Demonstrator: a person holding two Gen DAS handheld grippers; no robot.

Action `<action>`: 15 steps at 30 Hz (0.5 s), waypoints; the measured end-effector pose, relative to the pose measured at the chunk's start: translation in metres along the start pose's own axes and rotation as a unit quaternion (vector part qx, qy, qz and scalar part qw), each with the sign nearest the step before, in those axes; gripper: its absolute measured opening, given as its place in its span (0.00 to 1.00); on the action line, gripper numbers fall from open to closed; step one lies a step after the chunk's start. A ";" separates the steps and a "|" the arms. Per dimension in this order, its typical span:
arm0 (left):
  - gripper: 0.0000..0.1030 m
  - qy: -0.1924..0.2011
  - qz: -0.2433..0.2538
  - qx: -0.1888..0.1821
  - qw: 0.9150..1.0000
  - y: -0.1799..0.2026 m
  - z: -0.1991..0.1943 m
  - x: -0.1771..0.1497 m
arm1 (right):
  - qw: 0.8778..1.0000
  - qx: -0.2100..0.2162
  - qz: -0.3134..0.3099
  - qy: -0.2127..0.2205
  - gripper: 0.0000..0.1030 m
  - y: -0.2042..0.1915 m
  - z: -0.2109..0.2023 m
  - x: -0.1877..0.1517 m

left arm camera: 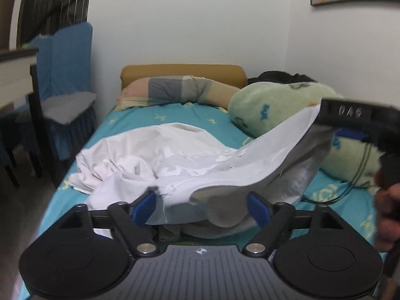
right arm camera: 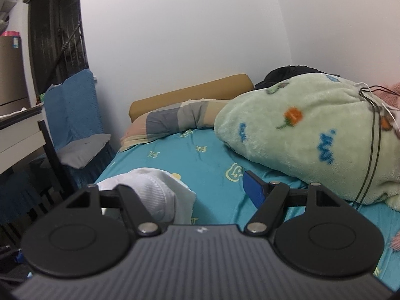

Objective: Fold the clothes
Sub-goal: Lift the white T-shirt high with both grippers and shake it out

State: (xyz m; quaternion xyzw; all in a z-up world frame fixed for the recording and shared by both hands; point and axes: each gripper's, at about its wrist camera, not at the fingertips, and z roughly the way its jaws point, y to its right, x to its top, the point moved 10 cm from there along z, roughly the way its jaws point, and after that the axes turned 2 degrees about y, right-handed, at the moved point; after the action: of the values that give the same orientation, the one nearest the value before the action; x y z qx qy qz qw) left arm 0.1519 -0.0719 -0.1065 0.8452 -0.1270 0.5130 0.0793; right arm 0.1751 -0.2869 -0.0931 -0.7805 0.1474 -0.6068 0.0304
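1. Shirt (left arm camera: 160, 155): white garment, crumpled on the teal sheet (left arm camera: 190, 115) near the foot of the bed; one hem is lifted toward the right of the left wrist view.
2. Left gripper (left arm camera: 202, 206): my jaws stand spread, blue pads (left arm camera: 143, 208) wide apart. A fold of the shirt hangs in the gap between them, and the cloth bunches just beyond the tips. I cannot tell whether either pad touches it.
3. Right gripper (left arm camera: 355, 122): seen from the left wrist view as a dark body at the right edge, with the raised hem of the shirt meeting its front end. My hand (left arm camera: 387, 215) shows below it.
4. Right wrist view: my jaws (right arm camera: 212, 195) are spread here too. A white ribbed edge of the shirt (right arm camera: 155, 192) lies over the left finger and hides its pad; the right pad (right arm camera: 253, 191) is bare, with open sheet (right arm camera: 200, 165) between it and the cloth. Whether the cloth is pinched or merely draped I cannot tell.
5. Blanket (right arm camera: 312, 130): green fleece with blue and orange print, heaped on the right of the bed, well apart from the shirt in this view.
6. Pillow (left arm camera: 175, 90): striped grey and peach, against the tan headboard (left arm camera: 185, 71).
7. Chair (left arm camera: 65, 75): blue cover, grey cushion, beside the bed on the left.
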 end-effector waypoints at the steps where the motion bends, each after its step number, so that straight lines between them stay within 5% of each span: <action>1: 0.81 -0.001 0.008 0.006 1.000 0.002 0.002 -0.001 | 1.000 0.002 -0.001 0.001 0.70 -0.001 -0.001 0.001; 5: 0.81 0.009 -0.052 0.057 0.997 -0.027 0.002 0.005 | 1.000 -0.001 -0.008 0.000 0.70 0.001 -0.001 -0.001; 9: 0.82 0.026 -0.134 0.101 0.985 -0.067 -0.008 0.012 | 1.000 -0.006 -0.023 -0.009 0.71 0.003 0.000 -0.007; 15: 0.82 0.078 -0.134 0.146 0.977 -0.084 -0.027 0.032 | 0.993 -0.017 -0.087 -0.072 0.70 -0.007 0.010 -0.042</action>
State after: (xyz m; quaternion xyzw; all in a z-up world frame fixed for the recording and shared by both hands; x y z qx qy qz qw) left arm 0.1681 0.0109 -0.0660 0.8143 0.0707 0.5753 0.0325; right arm 0.1769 -0.2700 -0.1332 -0.8324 0.0865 -0.5468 -0.0253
